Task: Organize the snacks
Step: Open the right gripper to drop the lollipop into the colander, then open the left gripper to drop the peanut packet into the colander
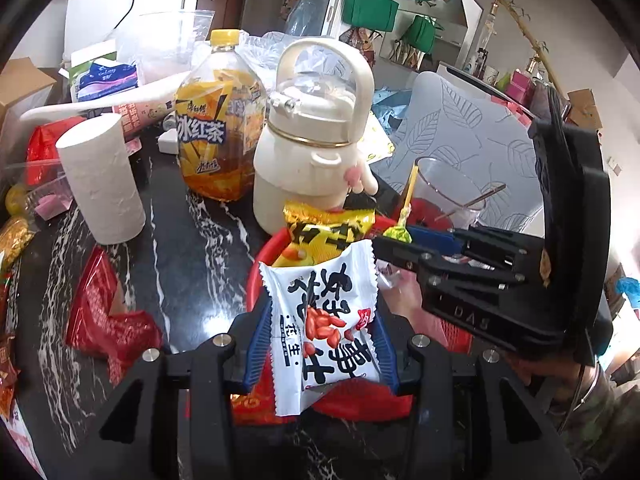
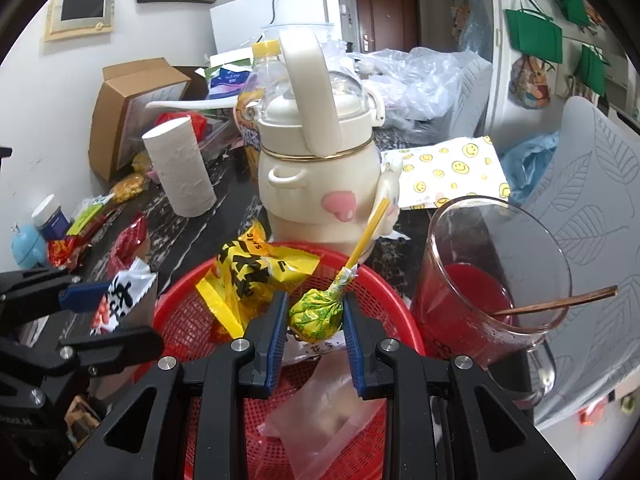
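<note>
Left wrist view: the left tool (image 1: 322, 332) pinches a white peanut packet (image 1: 324, 324) between its blue ribbed pads, the crinkled plastic wrapper standing upright with black characters and printed red peanuts. Beyond it lies a yellow snack bag (image 1: 324, 236) with black lettering, resting in the red mesh basket (image 1: 256, 280). Behind the basket stands a cream kettle-shaped bottle (image 1: 308, 152) with a loop handle and clear domed lid, and beside it an iced tea bottle (image 1: 218, 128) with a yellow cap. A roll of white tissue (image 1: 100, 180) stands upright on the black marbled desk (image 1: 180, 248), with a crumpled red foil wrapper (image 1: 108, 316) lying near. The right tool (image 1: 394, 238) reaches in from the right with a lollipop (image 1: 397, 234) at its tip, in front of a clear glass cup (image 1: 452, 188).

Right wrist view: the right tool (image 2: 316, 312) grips the lollipop (image 2: 316, 314), its round head wrapped in green and yellow foil, the yellow stick slanting up toward the cream kettle-shaped bottle (image 2: 316, 184). It hangs over the red mesh basket (image 2: 188, 312), which holds the yellow snack bag (image 2: 252, 276) and a translucent pouch (image 2: 324, 412). The glass cup (image 2: 488, 276), just right of the basket, holds red liquid and a thin metal stirrer (image 2: 560, 302). At left the left tool (image 2: 94, 300) holds the white peanut packet (image 2: 120, 292) just outside the basket rim. A smiley-print paper (image 2: 448, 172) lies behind, and the tissue roll (image 2: 180, 168) stands near a cardboard box (image 2: 128, 108).
</note>
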Tool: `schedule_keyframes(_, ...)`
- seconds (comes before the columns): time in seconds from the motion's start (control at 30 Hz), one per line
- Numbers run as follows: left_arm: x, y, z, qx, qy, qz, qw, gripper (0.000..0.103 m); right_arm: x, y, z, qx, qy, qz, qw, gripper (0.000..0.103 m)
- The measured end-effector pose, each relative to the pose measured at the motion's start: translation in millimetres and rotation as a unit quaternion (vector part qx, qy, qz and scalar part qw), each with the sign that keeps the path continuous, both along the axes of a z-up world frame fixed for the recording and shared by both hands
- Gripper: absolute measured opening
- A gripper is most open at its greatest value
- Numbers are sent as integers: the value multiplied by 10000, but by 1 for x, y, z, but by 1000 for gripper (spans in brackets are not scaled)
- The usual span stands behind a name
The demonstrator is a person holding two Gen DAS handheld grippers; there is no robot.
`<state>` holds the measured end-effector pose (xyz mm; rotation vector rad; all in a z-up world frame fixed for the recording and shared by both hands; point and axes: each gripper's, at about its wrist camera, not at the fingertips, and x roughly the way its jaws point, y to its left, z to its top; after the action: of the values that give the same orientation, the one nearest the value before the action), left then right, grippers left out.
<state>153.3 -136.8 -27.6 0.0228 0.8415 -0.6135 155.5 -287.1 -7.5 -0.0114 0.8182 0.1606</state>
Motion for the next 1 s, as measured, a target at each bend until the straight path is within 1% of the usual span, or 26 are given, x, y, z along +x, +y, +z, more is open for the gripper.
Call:
schedule_keyframes(0.1,1,-3,0,-26,-17,-26,10000,44,-1,-3,0,-100,-15,-69,9999,29)
schedule_keyframes(0.17,1,-5,-1,-18,-10,-32,10000,44,0,-6,2,-97,1,-112,9999,44)
schedule_keyframes(0.2,1,-5,-1,-12,-6,-33,10000,44,-2,-8,3,-57,-26,-111,9999,55)
schedule_keyframes(0.23,0,-5,-2,0,-12,-31,10000,44,-2,-8,4,-36,-44,-106,9999,57)
schedule_keyframes(0.4,-5,-8,-3,82,-52,-72,9999,44,-11,-11,10,51,-103,-145,9998,57)
schedule_keyframes(0.57,-12,-14,-5,3,-27,-149,9999,44,-25,-14,13,135,-132,-220,9996,57)
schedule_keyframes(0.7,-19,-23,-9,40,-65,-219,9997,44,-37,-19,13,231,-74,-306,9992,57)
schedule_keyframes(0.83,-26,-34,-17,77,127,-418,9990,45,-51,-26,11,113,-16,-382,9992,57)
schedule_keyframes(0.9,-29,-39,-19,192,214,-477,9985,46,-55,-30,12,97,-9,-444,9990,57)
schedule_keyframes(1.0,-30,-45,-17,415,235,-462,9978,48,-61,-36,13,113,-16,-544,9985,57)
